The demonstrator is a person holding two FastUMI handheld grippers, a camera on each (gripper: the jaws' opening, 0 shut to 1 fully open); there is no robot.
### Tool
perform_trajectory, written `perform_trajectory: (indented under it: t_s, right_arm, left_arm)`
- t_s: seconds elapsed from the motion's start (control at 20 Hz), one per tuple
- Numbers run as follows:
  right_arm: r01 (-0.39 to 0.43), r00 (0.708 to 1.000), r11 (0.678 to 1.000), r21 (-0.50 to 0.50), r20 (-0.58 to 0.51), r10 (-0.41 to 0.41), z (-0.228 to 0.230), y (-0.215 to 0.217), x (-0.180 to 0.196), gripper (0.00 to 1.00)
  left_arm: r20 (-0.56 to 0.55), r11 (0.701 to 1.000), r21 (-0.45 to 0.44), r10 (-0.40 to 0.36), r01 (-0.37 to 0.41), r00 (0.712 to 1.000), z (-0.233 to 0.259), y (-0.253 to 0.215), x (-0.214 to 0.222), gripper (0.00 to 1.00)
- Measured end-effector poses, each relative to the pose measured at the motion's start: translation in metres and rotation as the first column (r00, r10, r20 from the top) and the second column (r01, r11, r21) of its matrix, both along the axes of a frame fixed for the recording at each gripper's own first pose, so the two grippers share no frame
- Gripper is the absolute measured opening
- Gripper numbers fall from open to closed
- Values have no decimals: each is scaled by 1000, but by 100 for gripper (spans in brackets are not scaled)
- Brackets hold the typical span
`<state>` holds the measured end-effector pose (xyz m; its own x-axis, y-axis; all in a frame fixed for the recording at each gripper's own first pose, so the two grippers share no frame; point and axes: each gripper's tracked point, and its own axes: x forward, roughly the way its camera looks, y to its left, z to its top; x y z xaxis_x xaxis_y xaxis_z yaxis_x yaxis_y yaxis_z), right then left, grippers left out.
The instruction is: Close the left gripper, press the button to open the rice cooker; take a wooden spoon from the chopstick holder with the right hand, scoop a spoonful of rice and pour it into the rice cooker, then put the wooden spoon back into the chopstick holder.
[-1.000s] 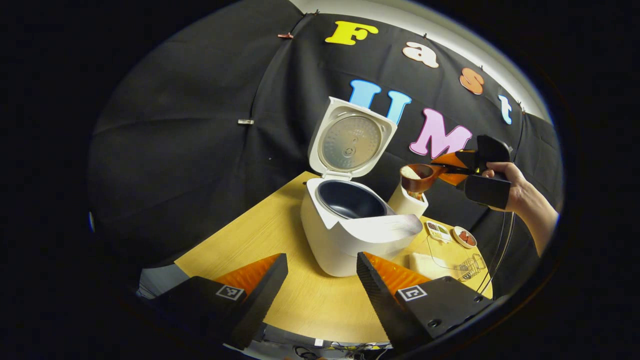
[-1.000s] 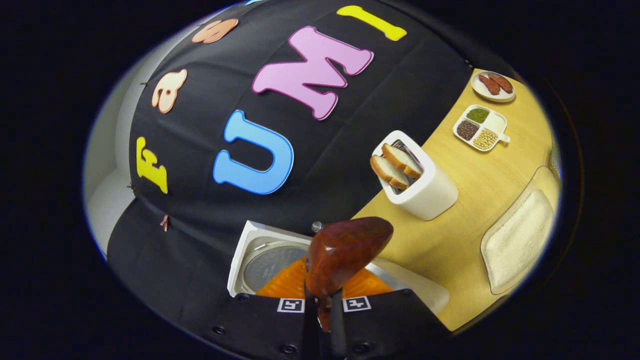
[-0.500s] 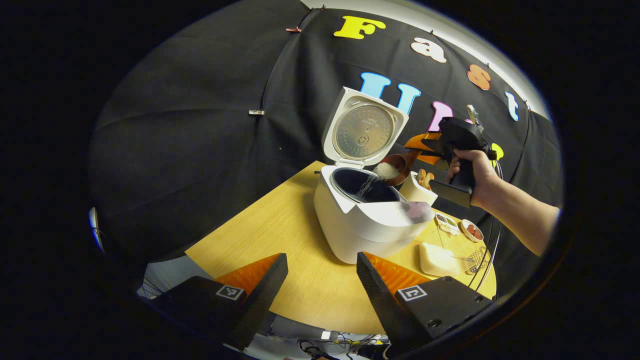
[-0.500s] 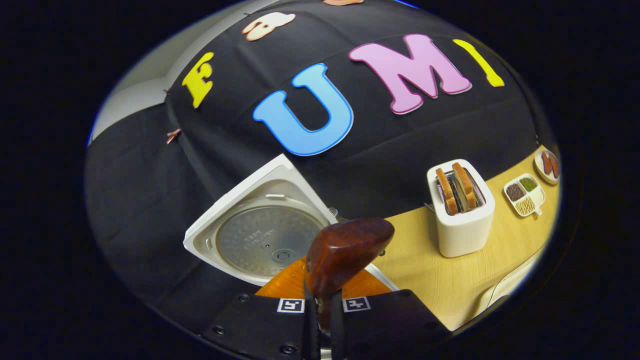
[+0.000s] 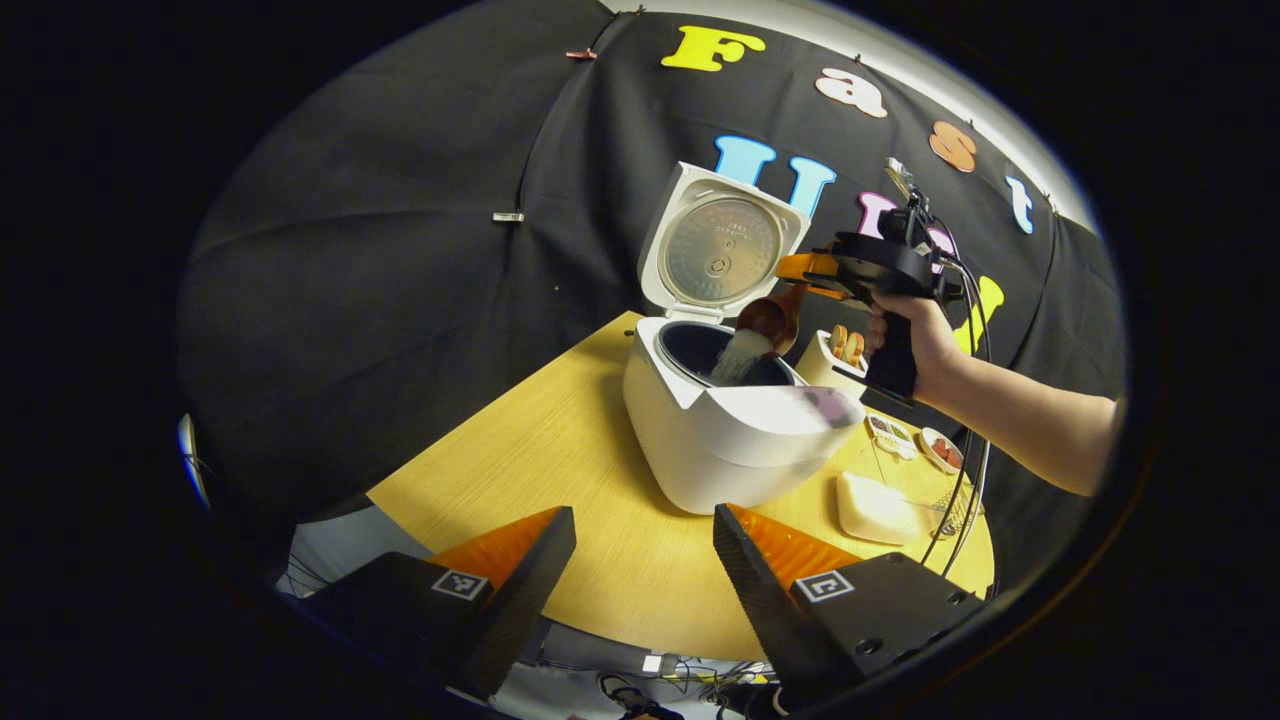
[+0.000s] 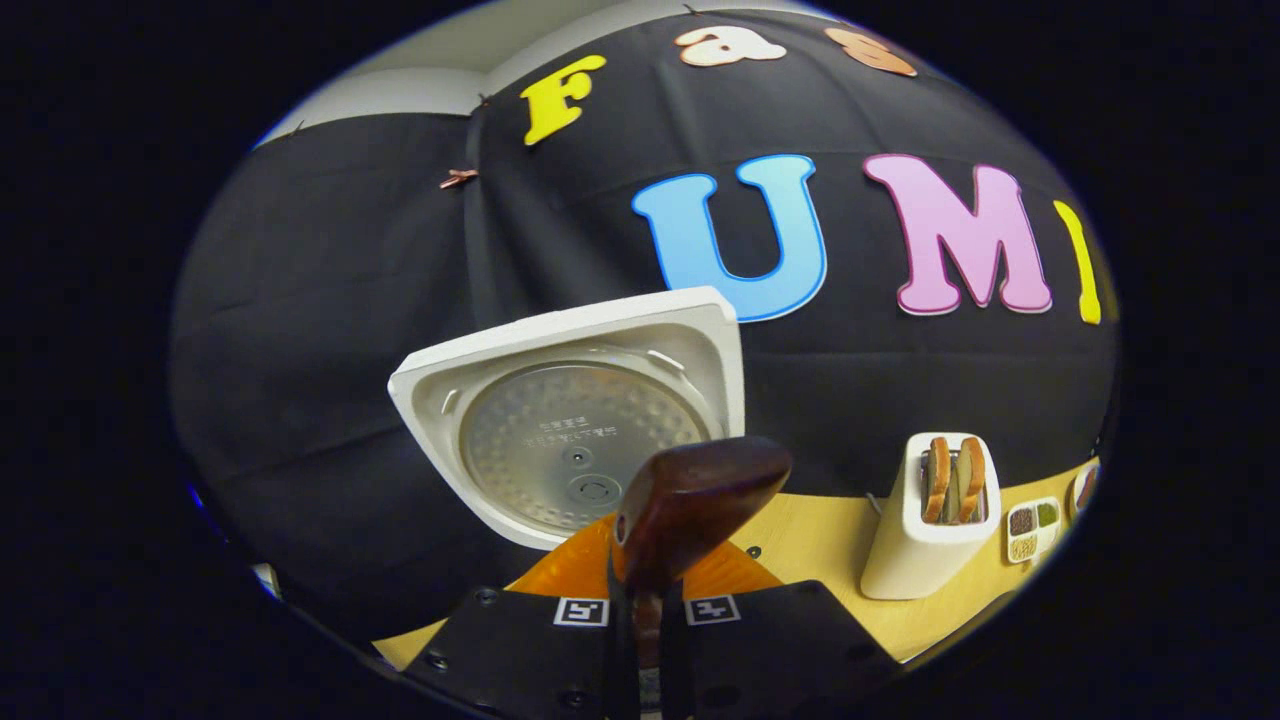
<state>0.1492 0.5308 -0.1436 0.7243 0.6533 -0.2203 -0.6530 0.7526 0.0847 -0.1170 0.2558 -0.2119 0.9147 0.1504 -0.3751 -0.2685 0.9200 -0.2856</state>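
The white rice cooker [image 5: 735, 440] stands on the wooden table with its lid [image 5: 720, 245] raised. Over its dark pot the wooden spoon [image 5: 768, 318] is tipped steeply, and white rice [image 5: 738, 357] streams from it into the pot. My right gripper [image 5: 800, 268] is shut on the spoon's handle, a hand holding it. In the right gripper view the spoon's dark brown bowl [image 6: 690, 500] rises from my right gripper [image 6: 645, 625], in front of the lid's inside [image 6: 575, 440]. My left gripper [image 5: 645, 580] hangs open near the table's front edge, holding nothing.
A white toaster [image 6: 935, 515] with bread slices stands right of the cooker. Beyond it lie a divided dish of grains [image 6: 1032, 530] and a small plate [image 5: 940, 452]. A clear tray holding a white cloth [image 5: 875, 505] sits on the table's right side, with a cable hanging beside it.
The right gripper carried the filled spoon left over the cooker and rolled it over; rice now pours into the pot. The left gripper stayed open and nearly still.
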Motion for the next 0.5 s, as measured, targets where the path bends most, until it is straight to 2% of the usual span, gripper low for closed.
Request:
perform_trajectory:
  t_s: [0.2,0.5]
  right_arm:
    - [-83,990,991,-106,102,94,-3,16,-14,13]
    - [-145,963,977,-156,205,176,6,33,-33,12]
  left_arm:
    - [6,1000,-13,12,-12,1000,-1,1,0,96]
    - [30,1000,8,18,-19,999,7,1,6,96]
